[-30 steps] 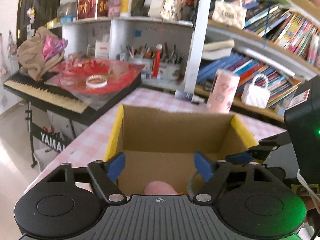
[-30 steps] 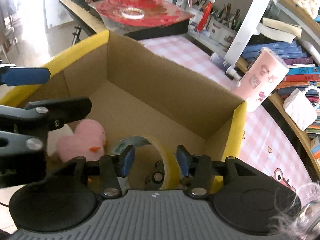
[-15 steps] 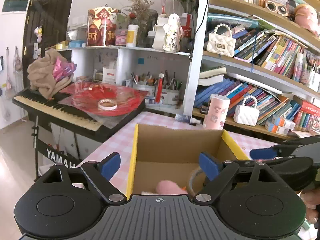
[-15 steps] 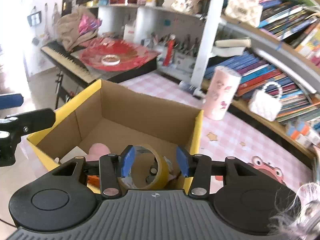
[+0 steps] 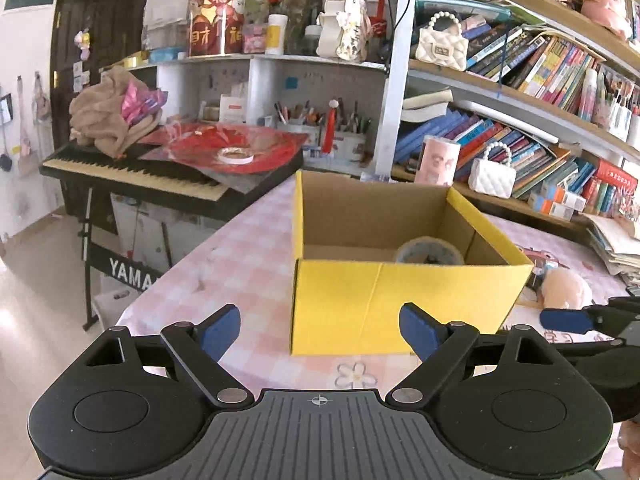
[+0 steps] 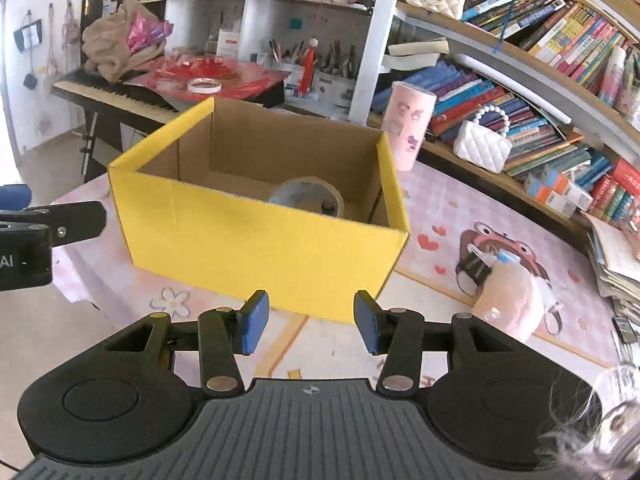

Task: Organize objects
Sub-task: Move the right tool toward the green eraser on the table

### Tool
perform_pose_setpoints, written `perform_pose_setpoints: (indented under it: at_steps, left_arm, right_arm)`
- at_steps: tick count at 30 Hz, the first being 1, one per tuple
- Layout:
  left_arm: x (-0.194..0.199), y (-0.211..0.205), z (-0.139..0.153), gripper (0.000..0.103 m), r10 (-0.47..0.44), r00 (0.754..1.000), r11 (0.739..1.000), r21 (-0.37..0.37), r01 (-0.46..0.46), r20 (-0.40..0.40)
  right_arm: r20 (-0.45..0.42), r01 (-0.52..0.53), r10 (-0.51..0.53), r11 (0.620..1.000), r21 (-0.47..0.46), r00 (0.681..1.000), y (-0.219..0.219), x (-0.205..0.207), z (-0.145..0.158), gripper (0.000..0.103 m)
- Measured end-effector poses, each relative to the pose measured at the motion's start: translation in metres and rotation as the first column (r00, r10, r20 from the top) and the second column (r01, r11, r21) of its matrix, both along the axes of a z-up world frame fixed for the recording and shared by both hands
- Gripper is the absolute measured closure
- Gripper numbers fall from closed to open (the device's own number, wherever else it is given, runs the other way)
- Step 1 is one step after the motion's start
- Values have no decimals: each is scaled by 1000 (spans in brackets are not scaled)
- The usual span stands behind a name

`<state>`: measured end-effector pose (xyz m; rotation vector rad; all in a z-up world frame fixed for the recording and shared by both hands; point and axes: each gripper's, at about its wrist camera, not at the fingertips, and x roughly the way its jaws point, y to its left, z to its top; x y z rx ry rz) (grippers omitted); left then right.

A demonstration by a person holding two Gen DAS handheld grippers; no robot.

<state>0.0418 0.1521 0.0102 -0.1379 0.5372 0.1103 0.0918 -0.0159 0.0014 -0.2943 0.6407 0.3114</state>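
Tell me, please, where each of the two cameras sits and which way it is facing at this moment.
Left wrist: sits on the left gripper, looking forward along its open fingers at the yellow box, with the keyboard on the left; the right gripper's blue fingertip shows at the right edge.
Right wrist: sits on the right gripper, fingers open, looking down at the box's near corner and the plush toy; the left gripper shows at the left edge.
Shared: box, tape roll inside, pink cup, bookshelves.
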Motion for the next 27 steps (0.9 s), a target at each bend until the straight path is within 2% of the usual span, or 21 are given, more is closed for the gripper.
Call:
perform_pose_setpoints:
  at_steps: [14,21,27]
  left_arm:
    - [-34,-18,-15,14,-125,990,992,-8,124,-72]
    - [-39,-43,-20,14,-238,966,971,-1,239,-101]
    - [-35,-73,-20,14,-337,936,941,4,339,-99]
  right_arm:
    - [-31,130,-130,992,-4,991,-25,-55,-12,50]
    - [-48,214,-213,977,1,976,-48,-80,-19,48]
    - [-51,323,-323,946,7,945,-78,-95,-19,46]
